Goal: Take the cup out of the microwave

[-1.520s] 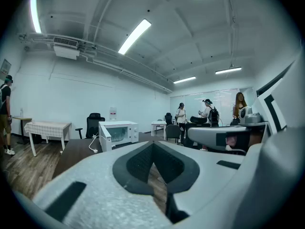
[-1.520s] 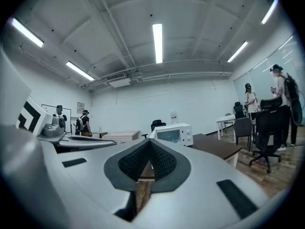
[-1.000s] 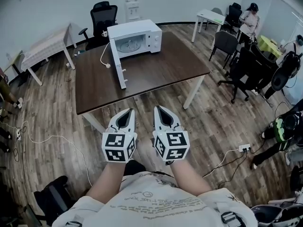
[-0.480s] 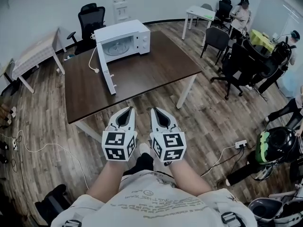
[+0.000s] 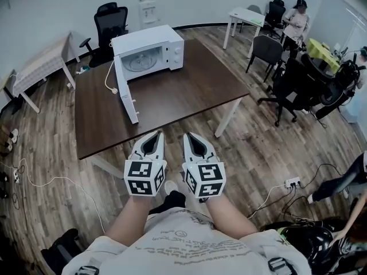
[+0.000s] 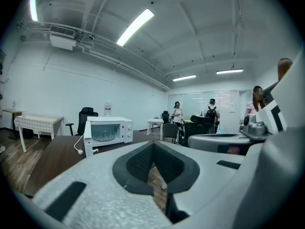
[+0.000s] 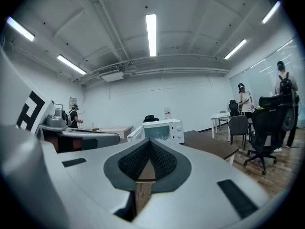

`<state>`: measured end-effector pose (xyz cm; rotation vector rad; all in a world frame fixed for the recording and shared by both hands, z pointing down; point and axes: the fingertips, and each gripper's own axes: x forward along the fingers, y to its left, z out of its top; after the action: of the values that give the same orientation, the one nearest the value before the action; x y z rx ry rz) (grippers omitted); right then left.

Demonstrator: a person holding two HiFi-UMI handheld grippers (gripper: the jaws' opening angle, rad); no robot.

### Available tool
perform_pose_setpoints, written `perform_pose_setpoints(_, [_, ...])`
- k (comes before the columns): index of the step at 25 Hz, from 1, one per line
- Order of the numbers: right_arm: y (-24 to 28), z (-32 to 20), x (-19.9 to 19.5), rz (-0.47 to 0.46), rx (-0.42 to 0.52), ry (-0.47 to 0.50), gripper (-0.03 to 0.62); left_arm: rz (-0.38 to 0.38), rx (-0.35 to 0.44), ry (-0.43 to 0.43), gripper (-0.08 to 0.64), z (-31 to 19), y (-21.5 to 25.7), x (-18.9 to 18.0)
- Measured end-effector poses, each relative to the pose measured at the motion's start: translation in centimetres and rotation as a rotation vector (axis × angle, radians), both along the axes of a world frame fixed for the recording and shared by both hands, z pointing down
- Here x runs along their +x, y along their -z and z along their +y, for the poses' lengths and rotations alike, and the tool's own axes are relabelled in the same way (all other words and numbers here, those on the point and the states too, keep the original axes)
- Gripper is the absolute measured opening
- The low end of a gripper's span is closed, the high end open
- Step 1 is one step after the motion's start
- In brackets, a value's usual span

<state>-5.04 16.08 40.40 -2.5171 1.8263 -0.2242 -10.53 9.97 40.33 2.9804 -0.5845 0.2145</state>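
Observation:
The white microwave (image 5: 148, 50) stands at the far side of the dark brown table (image 5: 172, 99), its door (image 5: 125, 96) swung wide open to the left. Something clear and glassy (image 5: 139, 63) shows in the cavity; I cannot tell a cup from the turntable. The microwave (image 6: 107, 130) is also small and distant in the left gripper view, and the microwave (image 7: 162, 130) appears in the right gripper view too. My left gripper (image 5: 155, 135) and right gripper (image 5: 190, 135) are side by side over the wooden floor, short of the table's near edge, both shut and empty. Their tips point towards the table.
A white power cord (image 5: 108, 73) trails from the microwave across the table. A black office chair (image 5: 109, 19) stands behind it, a light table (image 5: 40, 62) at left, a white table (image 5: 246, 19) and several chairs with people at right. Cables and a power strip (image 5: 292, 182) lie on the floor.
The table and microwave have shifted left in the head view and drawn a little nearer. Both grippers keep their place side by side, still shut.

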Motion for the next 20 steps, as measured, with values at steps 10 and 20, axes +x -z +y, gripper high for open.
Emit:
perform_pose_setpoints(10, [0.3, -7.1, 6.9, 0.0, -0.019, 0.001, 0.014, -0.01, -0.013, -0.007, 0.008, -7.2, 0.2, 7.0])
perform_pose_setpoints(20, [0.5, -15.2, 12.2, -0.006, -0.022, 0.036, 0.014, -0.027, -0.012, -0.001, 0.008, -15.5, 0.4, 12.7])
